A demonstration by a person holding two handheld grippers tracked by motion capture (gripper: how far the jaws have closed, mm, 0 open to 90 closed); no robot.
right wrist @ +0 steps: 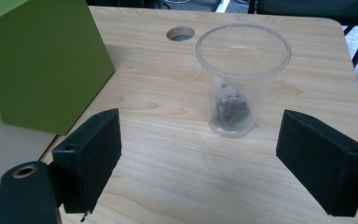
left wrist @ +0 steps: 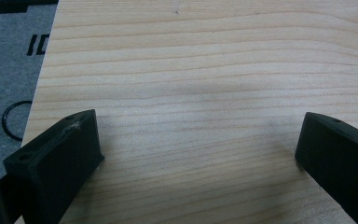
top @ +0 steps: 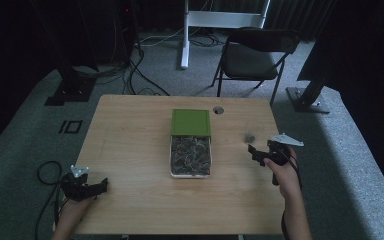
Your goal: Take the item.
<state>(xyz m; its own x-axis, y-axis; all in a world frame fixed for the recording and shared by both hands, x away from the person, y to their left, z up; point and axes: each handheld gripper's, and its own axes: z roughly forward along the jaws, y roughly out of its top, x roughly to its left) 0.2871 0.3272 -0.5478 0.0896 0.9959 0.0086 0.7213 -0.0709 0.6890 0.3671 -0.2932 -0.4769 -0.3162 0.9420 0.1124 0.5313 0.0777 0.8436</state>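
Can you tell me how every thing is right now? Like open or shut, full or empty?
Box: open, full of small dark packets.
Lid: off the packets, lying at the box's far end.
Cup: upright, with one dark bag at the bottom.
Left claw: open, holding nothing, over bare table.
Right claw: open, holding nothing, facing the cup.
Chair: unfolded, nobody on it.

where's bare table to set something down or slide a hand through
The widest bare patch lies left of the white tray and green lid, running to the table edge above the left gripper. The near strip below the tray is also free. It is tighter on the right: the clear plastic cup stands between the lid and the right gripper.
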